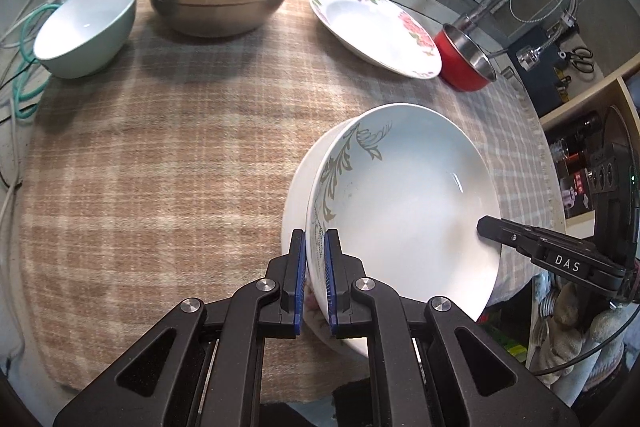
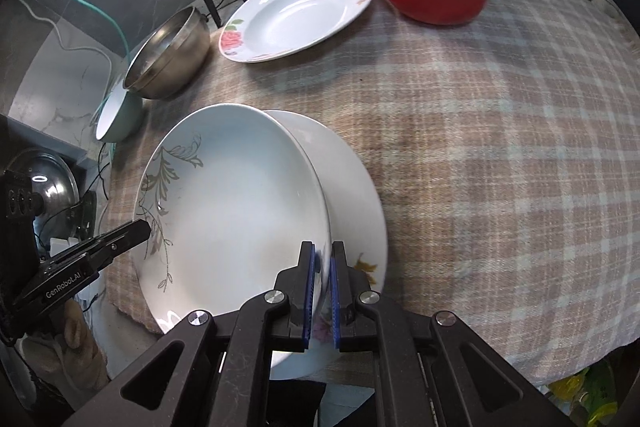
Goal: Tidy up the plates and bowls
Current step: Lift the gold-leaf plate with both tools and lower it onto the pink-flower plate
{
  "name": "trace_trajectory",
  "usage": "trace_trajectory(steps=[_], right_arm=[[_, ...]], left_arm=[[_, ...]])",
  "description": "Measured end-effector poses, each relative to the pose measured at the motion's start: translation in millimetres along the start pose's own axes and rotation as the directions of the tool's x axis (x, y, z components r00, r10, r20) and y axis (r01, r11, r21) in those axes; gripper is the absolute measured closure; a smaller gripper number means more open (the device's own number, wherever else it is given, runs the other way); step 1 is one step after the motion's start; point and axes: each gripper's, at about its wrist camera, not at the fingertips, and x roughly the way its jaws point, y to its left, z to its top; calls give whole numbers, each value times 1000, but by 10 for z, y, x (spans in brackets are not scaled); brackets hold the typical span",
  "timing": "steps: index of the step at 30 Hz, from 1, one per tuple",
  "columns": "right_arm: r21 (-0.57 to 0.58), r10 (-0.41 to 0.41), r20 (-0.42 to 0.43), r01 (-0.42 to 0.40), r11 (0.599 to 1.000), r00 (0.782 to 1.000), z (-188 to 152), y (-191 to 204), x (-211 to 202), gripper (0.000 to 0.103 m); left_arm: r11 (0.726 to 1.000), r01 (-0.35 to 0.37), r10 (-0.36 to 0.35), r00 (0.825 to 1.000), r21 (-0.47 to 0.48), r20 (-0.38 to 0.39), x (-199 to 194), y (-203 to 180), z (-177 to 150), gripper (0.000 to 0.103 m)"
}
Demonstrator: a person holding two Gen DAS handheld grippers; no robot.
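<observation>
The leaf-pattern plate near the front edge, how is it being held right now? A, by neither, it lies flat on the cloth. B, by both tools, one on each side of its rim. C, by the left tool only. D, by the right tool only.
B: the left tool pinches one side of the leaf-pattern plate rim, and the right tool pinches the opposite side, above another white plate.

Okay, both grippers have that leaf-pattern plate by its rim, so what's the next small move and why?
Probably lower the leaf-pattern plate straight onto the plain white plate beneath it. It is tilted above that plate, with the left hand-held gripper and right hand-held gripper clamped on opposite rim edges.
</observation>
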Motion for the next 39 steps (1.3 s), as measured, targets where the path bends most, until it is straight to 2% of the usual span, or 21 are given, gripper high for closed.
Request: trace_trajectory(steps=[39], right_arm=[[-19, -21, -1, 21, 1000, 1000, -5, -40, 112, 93]], left_arm=[[1000, -24, 24, 999, 15, -29, 134, -54, 1, 96]])
